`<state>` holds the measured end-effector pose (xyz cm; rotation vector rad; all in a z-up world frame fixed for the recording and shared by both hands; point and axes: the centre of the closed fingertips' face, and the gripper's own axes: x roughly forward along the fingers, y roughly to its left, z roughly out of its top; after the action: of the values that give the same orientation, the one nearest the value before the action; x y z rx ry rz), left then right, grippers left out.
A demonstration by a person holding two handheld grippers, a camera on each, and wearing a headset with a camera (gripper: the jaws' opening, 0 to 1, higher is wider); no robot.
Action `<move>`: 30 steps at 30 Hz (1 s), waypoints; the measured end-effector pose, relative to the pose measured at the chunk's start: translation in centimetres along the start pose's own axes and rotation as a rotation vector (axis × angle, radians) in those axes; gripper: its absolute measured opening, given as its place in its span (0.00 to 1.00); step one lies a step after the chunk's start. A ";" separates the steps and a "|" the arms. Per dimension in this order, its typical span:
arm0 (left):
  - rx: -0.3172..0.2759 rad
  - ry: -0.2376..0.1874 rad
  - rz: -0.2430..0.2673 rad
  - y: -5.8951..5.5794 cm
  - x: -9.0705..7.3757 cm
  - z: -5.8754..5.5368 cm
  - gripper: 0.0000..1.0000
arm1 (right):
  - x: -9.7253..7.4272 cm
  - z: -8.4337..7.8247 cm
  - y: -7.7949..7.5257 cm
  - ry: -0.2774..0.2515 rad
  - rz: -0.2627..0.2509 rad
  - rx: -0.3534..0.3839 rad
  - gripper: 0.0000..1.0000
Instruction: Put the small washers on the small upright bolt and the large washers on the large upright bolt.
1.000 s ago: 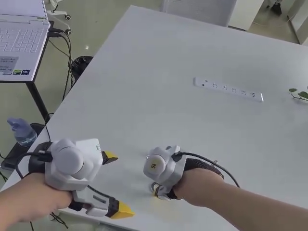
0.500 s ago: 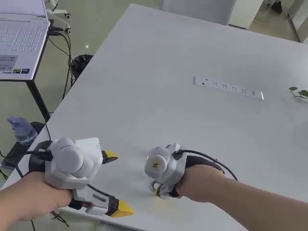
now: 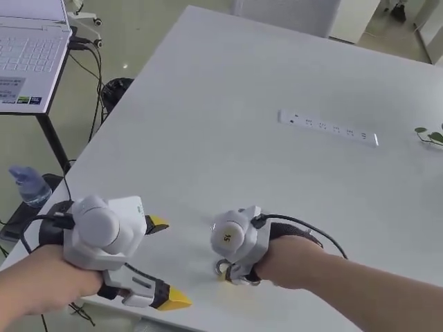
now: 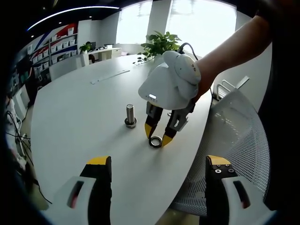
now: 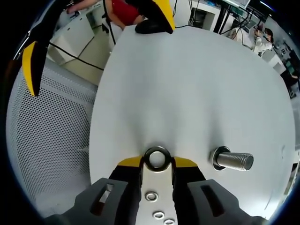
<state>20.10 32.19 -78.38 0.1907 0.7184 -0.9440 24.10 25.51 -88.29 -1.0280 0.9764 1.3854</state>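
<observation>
Steel washer (image 5: 156,150) pinched edge-on in my right gripper (image 5: 157,162), low over the white table (image 3: 277,69) just beside the upright bolt (image 5: 234,161), ready, I judge, to lift onto its thread; my left gripper (image 3: 166,261) hangs spread wide, well clear of the bolt.

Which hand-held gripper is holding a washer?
The right hand-held gripper: its jaws pinch a washer beside the bolt. The left hand-held gripper is open and empty.
</observation>
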 end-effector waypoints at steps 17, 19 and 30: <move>0.005 -0.001 -0.001 0.2 -0.2 0.3 0.81 | 0.0 0.0 0.0 0.042 -0.001 -0.008 0.21; 0.008 0.002 -0.001 0.2 -0.2 0.3 0.81 | 0.0 -0.1 -0.1 0.044 0.000 -0.011 0.21; 0.011 0.003 -0.007 0.0 -0.3 0.4 0.81 | -0.2 -0.3 -0.2 0.032 0.012 0.053 0.21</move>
<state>20.20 32.20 -77.89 0.1993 0.7170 -0.9543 24.37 25.15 -88.19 -1.0094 1.0387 1.3493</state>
